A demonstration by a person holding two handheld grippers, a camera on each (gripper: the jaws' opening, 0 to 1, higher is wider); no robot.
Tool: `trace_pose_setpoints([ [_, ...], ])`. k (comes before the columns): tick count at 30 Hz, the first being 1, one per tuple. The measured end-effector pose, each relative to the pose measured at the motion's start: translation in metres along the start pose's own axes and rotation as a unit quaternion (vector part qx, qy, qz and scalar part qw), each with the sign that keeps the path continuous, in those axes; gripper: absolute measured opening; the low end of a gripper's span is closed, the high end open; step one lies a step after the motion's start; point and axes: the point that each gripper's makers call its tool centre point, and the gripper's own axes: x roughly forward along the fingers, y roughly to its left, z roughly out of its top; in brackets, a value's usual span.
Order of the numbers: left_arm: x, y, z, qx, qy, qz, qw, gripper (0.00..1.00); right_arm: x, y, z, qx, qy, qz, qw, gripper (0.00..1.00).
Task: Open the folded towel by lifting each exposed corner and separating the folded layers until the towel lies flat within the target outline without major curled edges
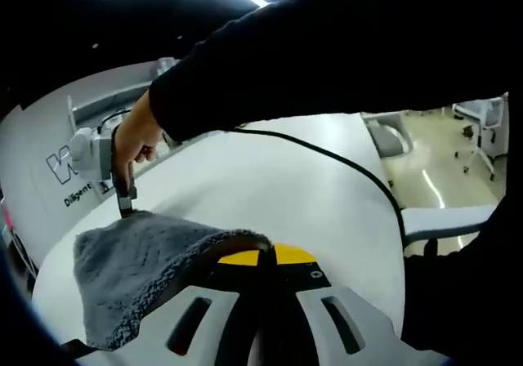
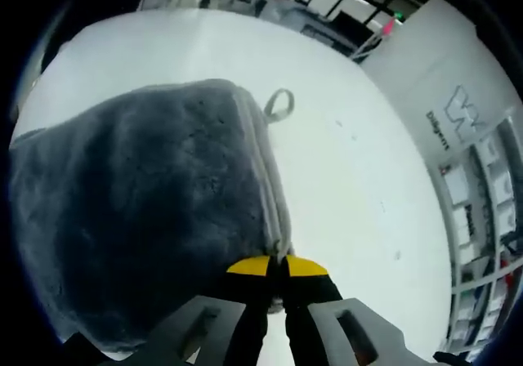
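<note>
Tabletop [image 2: 351, 162]: one, white, round-edged; carries the towel. In the left gripper view its far side is partly covered by a dark sleeve.
Towel [image 2: 139, 203]: one, grey, plush, folded. It lies on the tabletop, with stacked layer edges along its right side in the right gripper view. In the left gripper view its near part is raised and draped at lower left, cut off by the gripper body.
Sleeve [image 1: 327, 64]: one, black, crossing the upper left gripper view; it hides the room behind it.
Cable [image 1: 343, 163]: one, black, running across the tabletop toward the right edge.
Left gripper [image 1: 265, 260]: one; yellow-tipped jaws together, clamped on a towel edge.
Right gripper [image 2: 278, 265]: one; yellow-tipped jaws together, pinching the near corner of the towel's layered edge. In the left gripper view it stands at the towel's far corner, held by a hand [image 1: 137, 141].
Hanging loop [image 2: 279, 104]: one, pale, at the towel's far corner, flat on the tabletop.
Wall lettering: partly legible, cut off.
</note>
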Motion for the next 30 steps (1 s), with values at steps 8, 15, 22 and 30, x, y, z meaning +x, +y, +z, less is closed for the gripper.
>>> trace_pose_setpoints([
  [8,0.003,-0.001,0.001,-0.003,-0.002,-0.001,1.0000,0.01,-0.003,0.007,0.001,0.014,-0.013,-0.003,0.9998,0.00],
  [15,0.007,0.000,0.003,-0.009,-0.004,-0.001,1.0000,0.02,-0.002,0.010,0.006,0.004,-0.015,-0.005,0.9999,0.00],
  [22,0.007,0.000,0.003,-0.008,-0.006,-0.004,0.9999,0.02,0.001,0.005,0.005,0.005,-0.019,-0.005,0.9998,0.00],
  [30,0.007,-0.002,0.003,-0.018,-0.009,-0.010,0.9998,0.05,0.003,0.002,0.006,0.009,-0.027,-0.010,0.9995,0.00],
])
